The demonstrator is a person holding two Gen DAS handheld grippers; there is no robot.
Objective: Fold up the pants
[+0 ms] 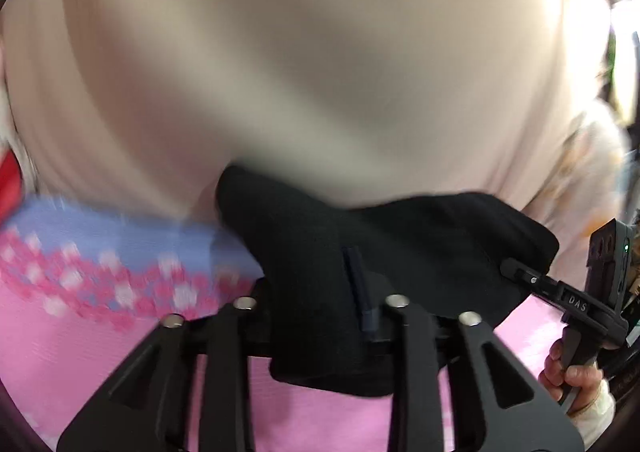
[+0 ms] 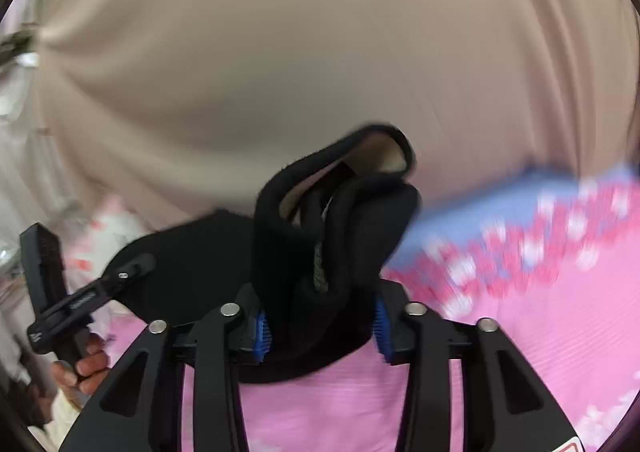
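Note:
The black pants (image 1: 320,252) hang bunched between both grippers, lifted above a pink bedsheet. My left gripper (image 1: 320,316) is shut on a thick fold of the black pants; the cloth covers its fingertips. My right gripper (image 2: 322,328) is shut on another bunch of the pants (image 2: 336,236), with blue pads (image 2: 262,336) pressing the cloth from both sides. The right gripper also shows at the right of the left wrist view (image 1: 516,272), biting the pants' edge. The left gripper shows at the left of the right wrist view (image 2: 136,266).
A person in a beige top (image 1: 280,71) stands close behind the pants and fills most of both views. The pink sheet (image 2: 500,352) with a blue and pink flowered band (image 2: 520,236) lies below. The person's hands (image 1: 576,376) hold the gripper handles.

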